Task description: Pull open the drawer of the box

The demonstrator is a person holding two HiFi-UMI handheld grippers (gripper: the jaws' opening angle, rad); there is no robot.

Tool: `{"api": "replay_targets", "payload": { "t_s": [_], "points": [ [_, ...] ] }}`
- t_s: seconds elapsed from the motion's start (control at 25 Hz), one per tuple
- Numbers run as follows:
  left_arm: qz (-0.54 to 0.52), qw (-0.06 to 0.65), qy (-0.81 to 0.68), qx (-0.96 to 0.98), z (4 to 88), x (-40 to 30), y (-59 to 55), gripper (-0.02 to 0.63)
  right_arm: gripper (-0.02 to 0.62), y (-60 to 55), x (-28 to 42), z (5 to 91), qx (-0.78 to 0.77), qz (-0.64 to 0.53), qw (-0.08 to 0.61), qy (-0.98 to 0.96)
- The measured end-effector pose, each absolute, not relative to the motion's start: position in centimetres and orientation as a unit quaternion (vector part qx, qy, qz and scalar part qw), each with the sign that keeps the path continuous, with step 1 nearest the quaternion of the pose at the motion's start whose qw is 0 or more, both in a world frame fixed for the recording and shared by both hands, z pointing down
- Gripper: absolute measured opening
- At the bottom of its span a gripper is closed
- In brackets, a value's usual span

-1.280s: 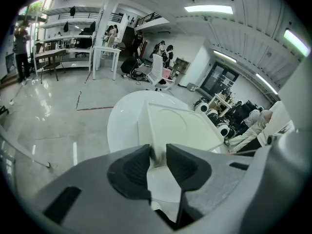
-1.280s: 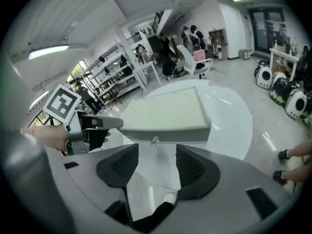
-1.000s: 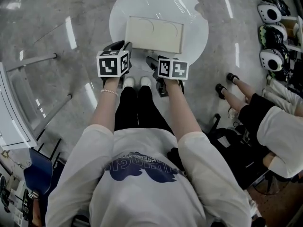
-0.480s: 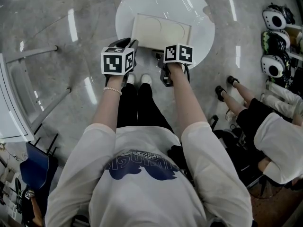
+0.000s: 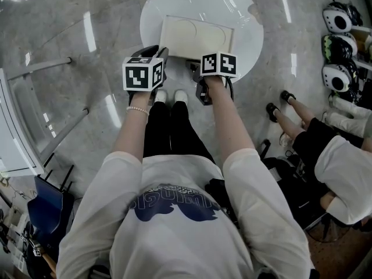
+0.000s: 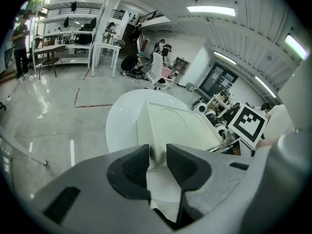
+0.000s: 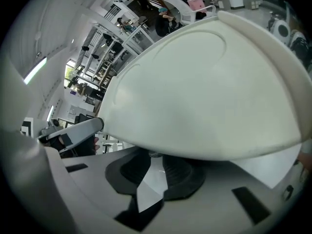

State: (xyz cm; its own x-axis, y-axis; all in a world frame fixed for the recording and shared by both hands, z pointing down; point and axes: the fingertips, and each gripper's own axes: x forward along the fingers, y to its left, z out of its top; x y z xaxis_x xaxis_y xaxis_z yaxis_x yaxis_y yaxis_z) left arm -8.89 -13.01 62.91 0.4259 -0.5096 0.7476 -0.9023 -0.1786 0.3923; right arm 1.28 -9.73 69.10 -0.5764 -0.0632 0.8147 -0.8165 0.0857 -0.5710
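A cream rectangular box (image 5: 196, 38) lies on a round white table (image 5: 244, 16), toward its near edge, with the person (image 5: 180, 214) standing right against that side. Both grippers are pushed up to the box's near face. The left gripper (image 6: 157, 156) is at the near-left corner, and its dark fingers are pressed together on that corner's edge. The right gripper (image 7: 155, 161) reaches in farther to the right, under the overhanging top. There its fingers are pinched on a small pale knob (image 7: 153, 154) on the front, with only a thin sliver of table showing below it. From above the box reads as one plain rectangle, and I cannot tell whether the drawer has slid out at all.
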Motion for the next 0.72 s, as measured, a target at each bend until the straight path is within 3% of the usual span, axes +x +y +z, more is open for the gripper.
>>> {"api": "replay_targets", "payload": {
  "t_s": [0.72],
  "points": [
    [0.237,0.420,-0.492,0.725,63.0,-8.7,-12.9,0.114,0.067,-7.0,1.5,68.9,0.317,0.588,0.316,-0.674]
  ]
}}
